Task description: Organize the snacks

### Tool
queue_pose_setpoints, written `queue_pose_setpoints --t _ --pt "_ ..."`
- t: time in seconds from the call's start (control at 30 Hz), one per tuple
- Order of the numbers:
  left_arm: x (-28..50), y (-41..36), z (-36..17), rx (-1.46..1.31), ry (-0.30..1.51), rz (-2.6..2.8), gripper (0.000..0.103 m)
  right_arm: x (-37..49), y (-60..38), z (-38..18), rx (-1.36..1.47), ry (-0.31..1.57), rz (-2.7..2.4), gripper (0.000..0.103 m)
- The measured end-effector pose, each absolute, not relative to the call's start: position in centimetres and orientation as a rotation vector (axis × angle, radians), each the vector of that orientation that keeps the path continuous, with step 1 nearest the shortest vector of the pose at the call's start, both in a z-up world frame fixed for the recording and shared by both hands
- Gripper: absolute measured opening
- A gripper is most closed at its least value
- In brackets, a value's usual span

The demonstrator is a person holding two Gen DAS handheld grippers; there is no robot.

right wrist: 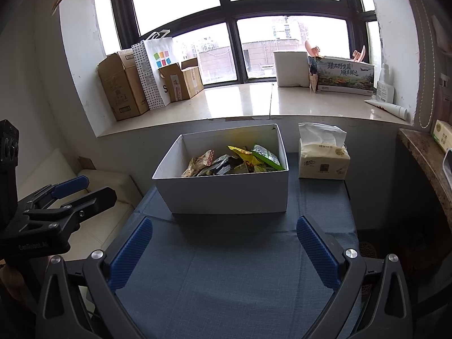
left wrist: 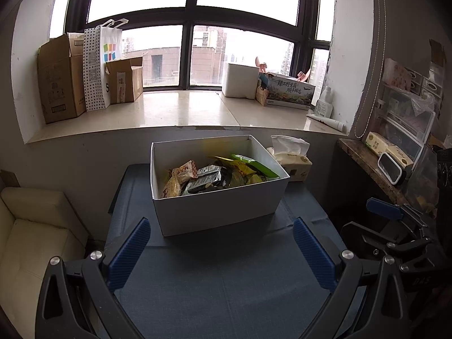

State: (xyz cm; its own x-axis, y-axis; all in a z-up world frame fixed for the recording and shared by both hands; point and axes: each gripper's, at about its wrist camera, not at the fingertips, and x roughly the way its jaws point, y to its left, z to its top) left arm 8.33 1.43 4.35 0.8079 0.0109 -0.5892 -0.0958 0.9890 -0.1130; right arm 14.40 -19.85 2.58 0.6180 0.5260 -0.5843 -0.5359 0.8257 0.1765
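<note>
so: table (right wrist: 231, 276) blue-clothed, white box (right wrist: 226, 192) at its far end, long axis across the table, snack packets (right wrist: 234, 161) heaped inside. left tongs (left wrist: 221, 250) and right tongs (right wrist: 224, 248) spread wide, holding nothing.

**Black frames, blue pads**

Left gripper (left wrist: 221, 236): 2 black arms, ribbed blue pads (left wrist: 310, 250), silver screws (left wrist: 96, 255). Right gripper (right wrist: 224, 236) matches it, and there's white lettering on the left one's black body.
</note>
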Motion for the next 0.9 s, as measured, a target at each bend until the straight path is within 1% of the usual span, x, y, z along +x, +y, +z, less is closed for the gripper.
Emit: queue_pose_setpoints --t 0.9 --pt "8.3 1.57 4.19 -0.147 0.637 0.052 0.103 14.41 -19.98 2.77 -0.019 0.666 0.616 0.103"
